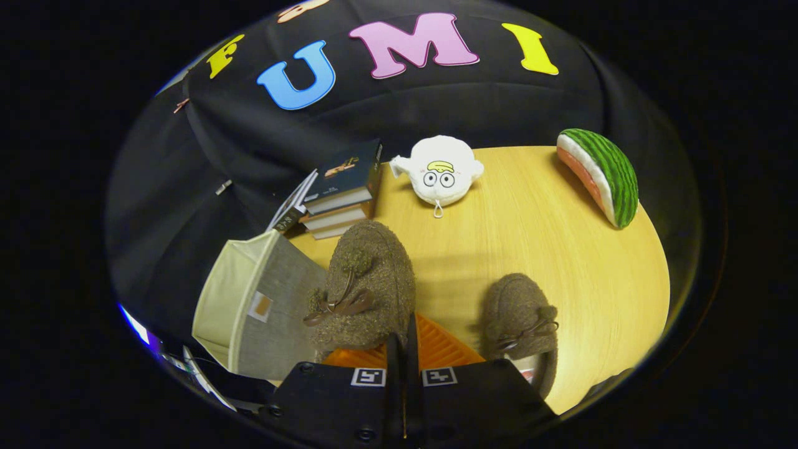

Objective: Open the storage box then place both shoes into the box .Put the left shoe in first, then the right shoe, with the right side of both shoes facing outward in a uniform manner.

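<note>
Between the closed gripper (404, 340) fingers hangs one of two fuzzy brown bow-laced slippers (365, 290), toe pointing away, its mate (520, 324) parallel on the round wooden table (561, 249).

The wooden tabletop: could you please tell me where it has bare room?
Bare: the wooden tabletop between plush watermelon slice, white plush toy and right brown slipper. Crowded: book stack, grey fabric box, and the slipper the jaws grip.

Fingers (404, 349) pinch fuzzy brown shoe (368, 284) beside storage box (249, 305).
</note>
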{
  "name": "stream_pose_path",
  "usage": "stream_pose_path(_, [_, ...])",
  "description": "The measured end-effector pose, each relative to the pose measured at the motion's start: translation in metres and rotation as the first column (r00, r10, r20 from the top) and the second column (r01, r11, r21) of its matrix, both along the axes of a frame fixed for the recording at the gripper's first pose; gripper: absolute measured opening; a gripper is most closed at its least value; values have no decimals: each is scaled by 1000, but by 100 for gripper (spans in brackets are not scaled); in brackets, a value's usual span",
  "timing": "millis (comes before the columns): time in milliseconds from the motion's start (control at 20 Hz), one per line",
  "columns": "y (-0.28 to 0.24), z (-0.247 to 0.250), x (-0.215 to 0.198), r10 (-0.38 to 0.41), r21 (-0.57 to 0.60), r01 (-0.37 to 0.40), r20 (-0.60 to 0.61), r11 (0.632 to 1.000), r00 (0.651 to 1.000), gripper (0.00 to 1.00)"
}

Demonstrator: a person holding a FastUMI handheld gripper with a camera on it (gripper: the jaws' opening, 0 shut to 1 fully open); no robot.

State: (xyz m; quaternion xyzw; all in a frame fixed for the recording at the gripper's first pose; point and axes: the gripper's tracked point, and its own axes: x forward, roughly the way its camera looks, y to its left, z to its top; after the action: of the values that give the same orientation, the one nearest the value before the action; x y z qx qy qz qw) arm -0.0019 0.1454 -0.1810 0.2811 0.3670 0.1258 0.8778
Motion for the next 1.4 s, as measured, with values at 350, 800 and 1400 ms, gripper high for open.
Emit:
stream_pose_path(350, [70,101,7,2,75,-6,49,997,999,6])
stream_pose_path(800, [188,140,5,64,108,-61,-24,992,998,6])
stream_pose_path(1400, [257,75,11,-2,-9,1,-213,1000,977,6])
